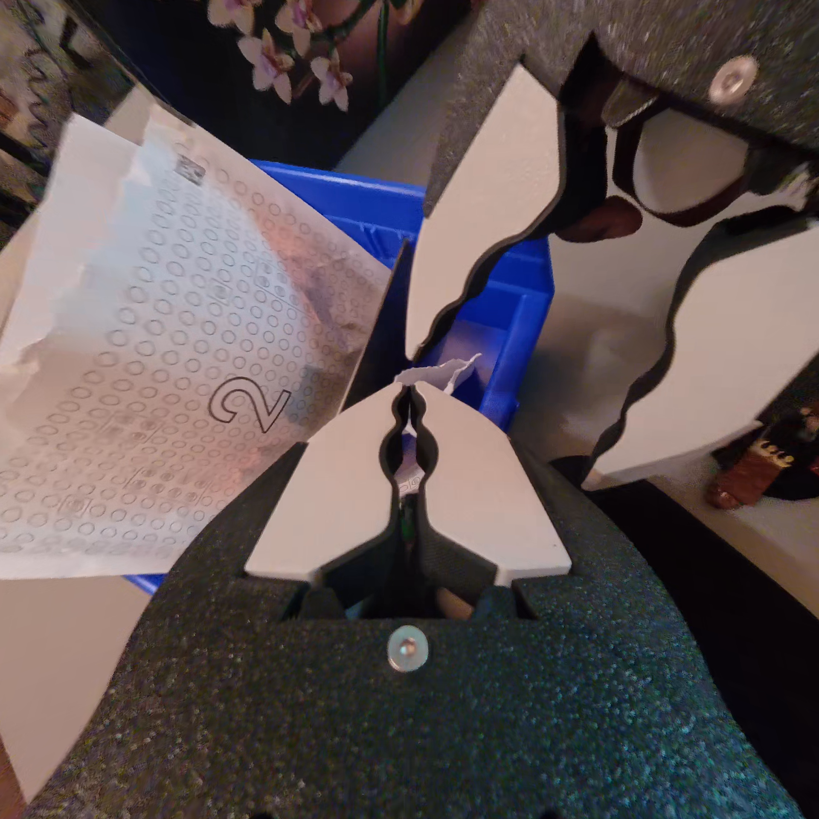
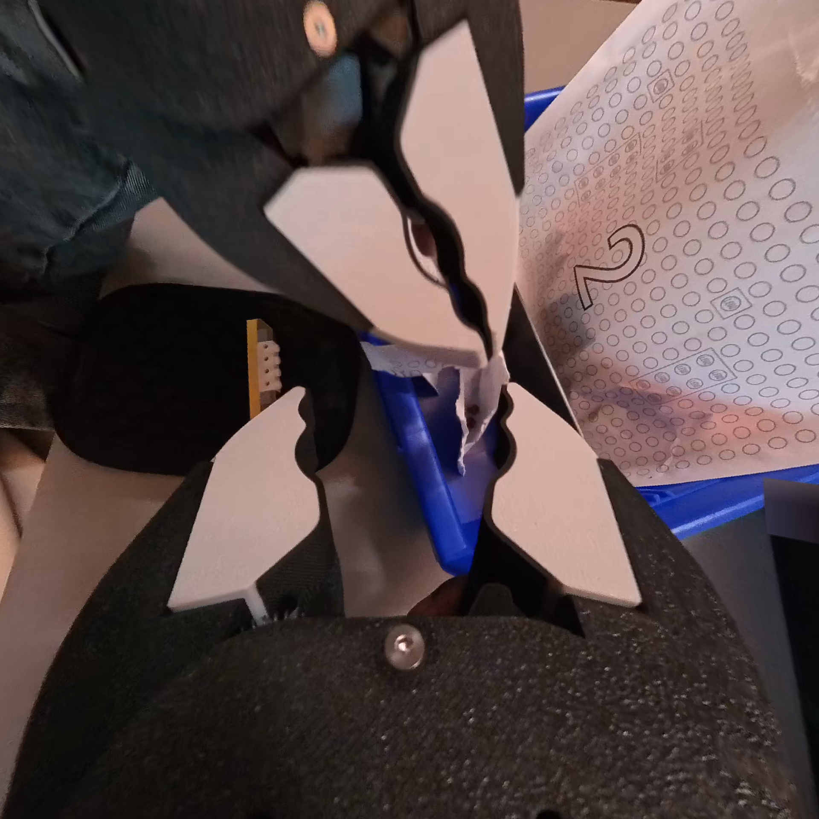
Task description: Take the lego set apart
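Two hand-held grippers meet over a blue plastic bin [image 1: 523, 283] on a pale table [image 1: 589, 319], with a white paper bag [image 1: 155, 354] printed with small circles held above it. The left gripper [image 1: 408, 390] has its white fingers [image 1: 350, 478] pressed together on a torn edge of the paper bag, a strip of the paper showing in the wavy gap between them and a ragged scrap poking out beyond the tips. Seen from the right wrist view, that same left gripper [image 2: 489, 354] comes in from the top, fingers closed on the torn paper just above the bin's rim.

The right gripper [image 2: 405, 399] has its fingers [image 2: 252, 501] spread wide apart and holds nothing; one fingertip sits just beside the torn paper, though contact cannot be confirmed. In the left wrist view the right gripper [image 1: 523, 399] enters from the upper right, its fingers well apart over the bin and table.

The paper bag [image 2: 691, 274] fans out to one side of both grippers, its body slanted over the blue bin [image 2: 425, 478], with faint coloured shapes showing through the paper. What lies inside the bin is mostly hidden. Pale pink-and-white flowers [image 1: 283, 57] stand at the far edge of the table against a dark background, and a dark round object [image 2: 168, 381] lies on the table beside the bin.
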